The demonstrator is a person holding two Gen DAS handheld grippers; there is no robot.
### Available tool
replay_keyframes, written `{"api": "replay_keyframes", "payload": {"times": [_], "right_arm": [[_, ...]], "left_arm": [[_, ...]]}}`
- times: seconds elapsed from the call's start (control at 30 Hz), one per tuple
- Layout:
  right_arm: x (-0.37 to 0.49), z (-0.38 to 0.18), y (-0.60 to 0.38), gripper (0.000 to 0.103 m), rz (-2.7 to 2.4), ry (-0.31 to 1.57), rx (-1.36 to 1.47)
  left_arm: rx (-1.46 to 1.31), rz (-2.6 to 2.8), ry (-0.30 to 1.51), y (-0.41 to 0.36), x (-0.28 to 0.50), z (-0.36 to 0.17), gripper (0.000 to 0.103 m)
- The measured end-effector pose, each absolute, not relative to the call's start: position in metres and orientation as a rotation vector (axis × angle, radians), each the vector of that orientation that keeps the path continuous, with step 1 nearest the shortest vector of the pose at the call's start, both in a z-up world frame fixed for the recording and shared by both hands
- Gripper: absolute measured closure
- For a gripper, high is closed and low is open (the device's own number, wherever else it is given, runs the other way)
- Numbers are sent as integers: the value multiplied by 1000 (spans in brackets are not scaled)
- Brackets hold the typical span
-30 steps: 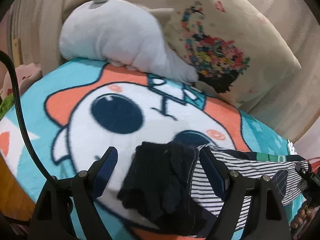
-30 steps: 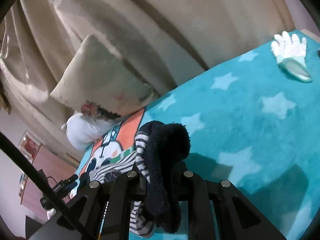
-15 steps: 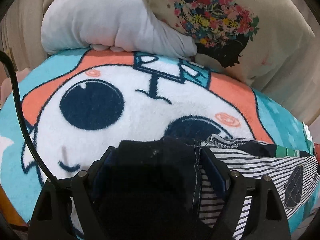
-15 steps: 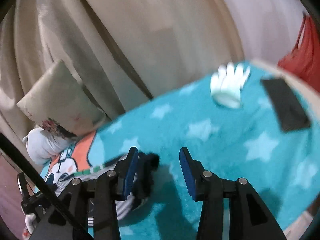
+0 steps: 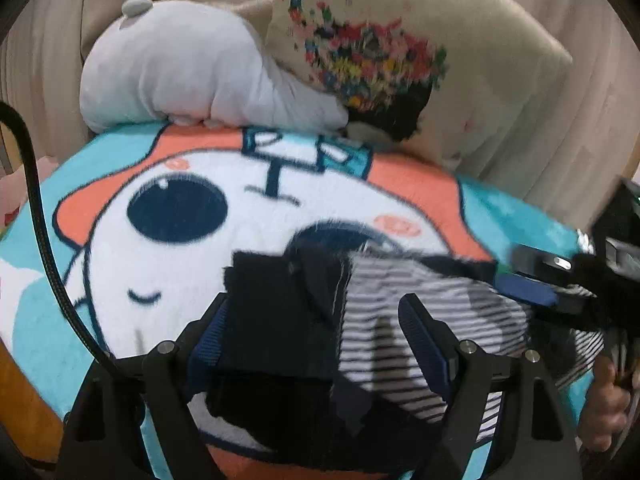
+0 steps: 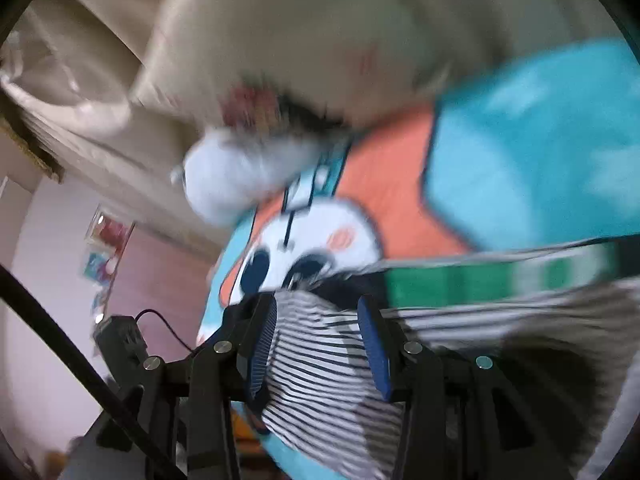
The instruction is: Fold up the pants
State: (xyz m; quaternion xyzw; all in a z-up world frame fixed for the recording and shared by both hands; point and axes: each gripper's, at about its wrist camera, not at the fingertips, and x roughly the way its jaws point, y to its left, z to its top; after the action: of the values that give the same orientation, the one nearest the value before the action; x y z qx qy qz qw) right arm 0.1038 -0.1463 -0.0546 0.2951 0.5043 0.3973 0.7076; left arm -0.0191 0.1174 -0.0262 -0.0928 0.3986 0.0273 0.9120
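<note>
The pants lay on the cartoon blanket of the bed. A second before, the right tongs had clenched their dark end; they had swung back over the striped cloth, jaws closing but not pressing. The left tongs stayed released, straddling the fabric.

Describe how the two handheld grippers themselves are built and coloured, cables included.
Both look alike. The left gripper has a black angular frame, silver screw heads, and two fingers faced with dark blue ribbed pads. A thick black cable loops up on its left side. The right gripper has the same black frame, silver screws and blue ribbed fingers, with a black cable crossing its lower left.
</note>
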Motion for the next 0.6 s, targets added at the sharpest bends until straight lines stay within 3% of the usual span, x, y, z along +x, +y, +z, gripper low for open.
{"api": "replay_keyframes", "payload": {"times": [0.07, 0.13, 0.27, 0.5, 0.6], "right_arm": [[116, -69, -130, 60, 841, 1195, 630], [127, -70, -122, 67, 776, 1161, 566], [135, -51, -111, 67, 693, 1051, 438], [88, -27, -131, 62, 671, 917, 354], [60, -35, -159, 54, 679, 907, 390]], "left_arm": [[-180, 59, 834, 120, -20, -32, 21], [-182, 63, 842, 124, -18, -36, 21], [-259, 84, 885, 147, -9, -45, 21], [-333, 25, 851, 170, -28, -14, 21], [-315, 7, 814, 166, -38, 8, 21]]}}
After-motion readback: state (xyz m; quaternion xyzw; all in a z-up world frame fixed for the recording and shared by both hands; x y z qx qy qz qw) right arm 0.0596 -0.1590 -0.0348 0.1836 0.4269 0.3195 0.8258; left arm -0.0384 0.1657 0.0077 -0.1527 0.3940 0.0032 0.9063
